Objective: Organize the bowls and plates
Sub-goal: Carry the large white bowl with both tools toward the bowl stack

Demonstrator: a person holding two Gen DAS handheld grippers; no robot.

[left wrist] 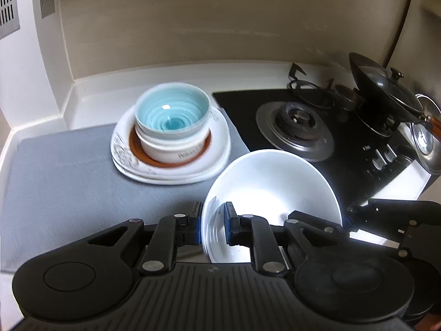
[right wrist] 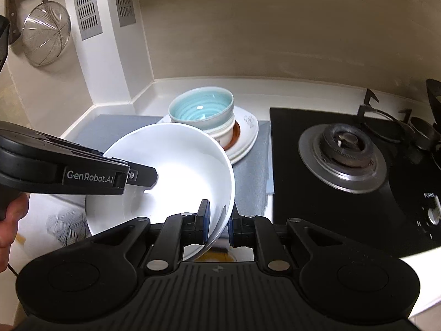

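A large white bowl (left wrist: 273, 184) (right wrist: 176, 165) hangs tilted above the counter, held by both grippers at opposite sides of its rim. My left gripper (left wrist: 212, 218) is shut on the bowl's left rim, and its black body (right wrist: 82, 176) reaches in from the left in the right wrist view. My right gripper (right wrist: 220, 220) is shut on the right rim, with its fingers (left wrist: 358, 212) at the bowl's far edge in the left wrist view. Behind the bowl stands a stack: a turquoise bowl (left wrist: 171, 110) (right wrist: 201, 106) in a white bowl (left wrist: 173, 149), on a brown saucer (left wrist: 135, 146), on white plates (left wrist: 217, 138) (right wrist: 248, 135).
The stack stands on a grey mat (left wrist: 69, 171) (right wrist: 253, 182) in the counter's corner. To the right lies a black gas hob (left wrist: 295, 121) (right wrist: 344, 149) with a lidded wok (left wrist: 386, 91). A wire strainer (right wrist: 45, 35) hangs on the left wall. A person's hand (right wrist: 11, 220) grips the left tool.
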